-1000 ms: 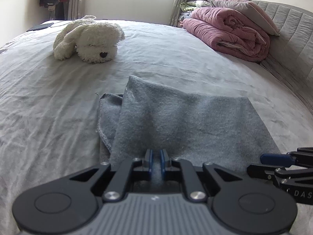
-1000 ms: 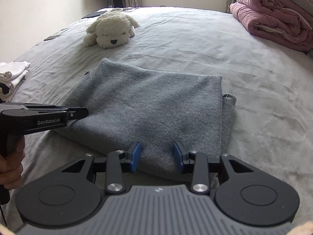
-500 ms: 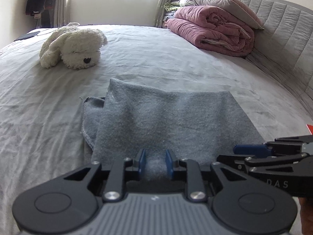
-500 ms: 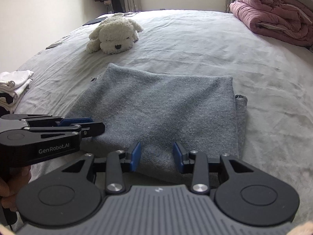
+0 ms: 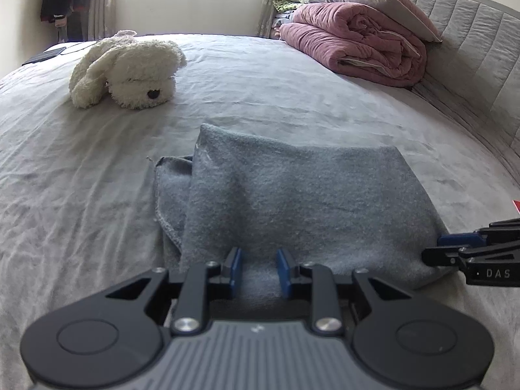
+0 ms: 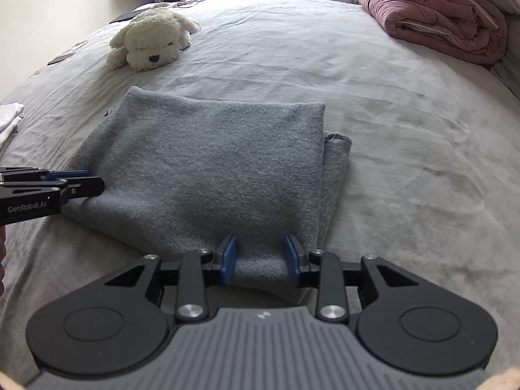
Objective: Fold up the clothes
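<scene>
A grey-sheeted bed (image 5: 292,91) fills both views. On it lies a folded grey cloth (image 5: 302,201), its near edge under both tools. Beyond it rest a pink quilt (image 5: 354,42) by the headboard and a white plush dog (image 5: 130,71).

The left hand-held gripper (image 5: 258,271) tilts down at the cloth's near edge, blue pads apart, cloth between them but not pinched. The right hand-held gripper (image 6: 260,260) tilts down likewise; its jaws are closing, the cloth's edge between pads that do not yet press it.

Only the right wrist view shows white folded clothing (image 6: 9,117) at the left bed edge; only the left view shows the padded headboard (image 5: 471,42).
</scene>
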